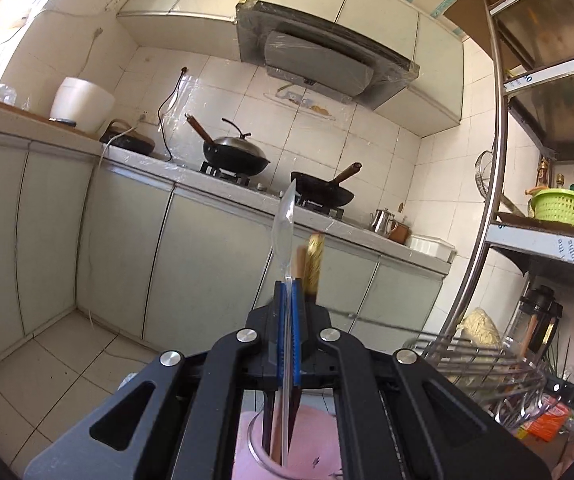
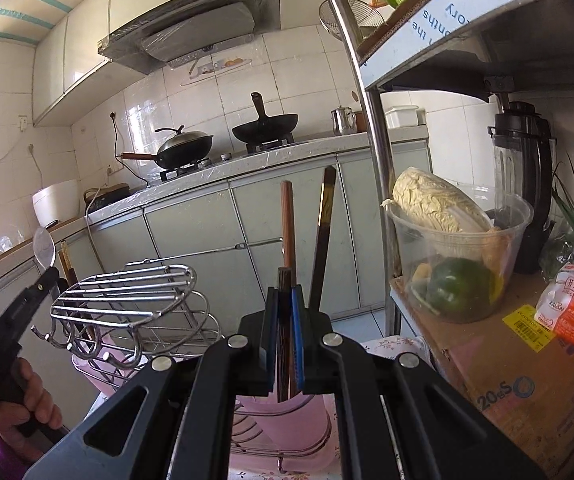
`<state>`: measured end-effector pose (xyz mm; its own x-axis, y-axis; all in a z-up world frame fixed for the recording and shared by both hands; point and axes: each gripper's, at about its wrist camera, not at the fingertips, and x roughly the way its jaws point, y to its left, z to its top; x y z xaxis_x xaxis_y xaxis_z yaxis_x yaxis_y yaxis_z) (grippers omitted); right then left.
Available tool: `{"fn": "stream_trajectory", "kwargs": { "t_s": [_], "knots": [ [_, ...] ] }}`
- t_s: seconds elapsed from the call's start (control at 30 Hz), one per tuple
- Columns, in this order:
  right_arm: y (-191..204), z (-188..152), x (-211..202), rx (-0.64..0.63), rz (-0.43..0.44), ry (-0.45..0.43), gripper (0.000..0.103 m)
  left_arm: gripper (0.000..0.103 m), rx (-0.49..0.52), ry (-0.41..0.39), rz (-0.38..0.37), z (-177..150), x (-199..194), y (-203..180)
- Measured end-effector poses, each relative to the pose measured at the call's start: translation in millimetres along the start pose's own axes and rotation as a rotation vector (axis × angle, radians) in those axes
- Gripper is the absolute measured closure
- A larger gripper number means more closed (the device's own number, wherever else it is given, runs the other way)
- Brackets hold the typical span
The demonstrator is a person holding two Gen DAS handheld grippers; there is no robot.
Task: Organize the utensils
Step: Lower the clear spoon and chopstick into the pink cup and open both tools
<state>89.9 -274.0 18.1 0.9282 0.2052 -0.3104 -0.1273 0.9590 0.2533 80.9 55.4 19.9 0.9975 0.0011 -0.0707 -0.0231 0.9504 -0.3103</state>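
In the left wrist view my left gripper (image 1: 289, 285) is shut on a clear plastic spoon (image 1: 285, 216), bowl pointing up. A gold-topped chopstick (image 1: 314, 264) stands just behind its right finger. Under it sits a pink utensil cup (image 1: 307, 448). In the right wrist view my right gripper (image 2: 285, 292) is shut on a dark wooden chopstick (image 2: 284, 280) held upright over the pink utensil cup (image 2: 287, 420). A reddish-brown chopstick (image 2: 287, 216) rises right behind it; I cannot tell whether it is gripped too. A black chopstick (image 2: 323, 224) leans beside the right finger. The left gripper (image 2: 49, 274) with the spoon (image 2: 43, 246) shows at far left.
A wire dish rack (image 2: 127, 292) stands left of the cup. A steel shelf post (image 2: 375, 160) and a cardboard box (image 2: 507, 360) with a plastic tub of vegetables (image 2: 455, 248) lie to the right. A counter with two woks (image 1: 235, 152) runs along the far wall. A hand (image 2: 27, 396) grips the left tool.
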Motion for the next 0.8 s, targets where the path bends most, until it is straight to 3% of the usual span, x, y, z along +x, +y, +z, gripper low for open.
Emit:
{"fn": "stream_trajectory", "kwargs": {
  "t_s": [0.53, 0.67, 0.7, 0.8],
  "knots": [
    [-3, -16, 1, 0.034, -0.01, 0.05, 0.096, 0.101, -0.028, 0.164, -0.028, -34, -9, 18],
    [-1, -17, 3, 0.022, -0.006, 0.083, 0.093, 0.1, -0.011, 0.169, -0.021, -36, -14, 17],
    [0, -18, 3, 0.019, -0.007, 0.089, 0.092, 0.098, -0.004, 0.17, -0.018, -36, -15, 16],
    [1, -21, 1, 0.017, -0.002, 0.102, 0.088, 0.076, 0.012, 0.175, -0.017, -35, -18, 14]
  ]
}}
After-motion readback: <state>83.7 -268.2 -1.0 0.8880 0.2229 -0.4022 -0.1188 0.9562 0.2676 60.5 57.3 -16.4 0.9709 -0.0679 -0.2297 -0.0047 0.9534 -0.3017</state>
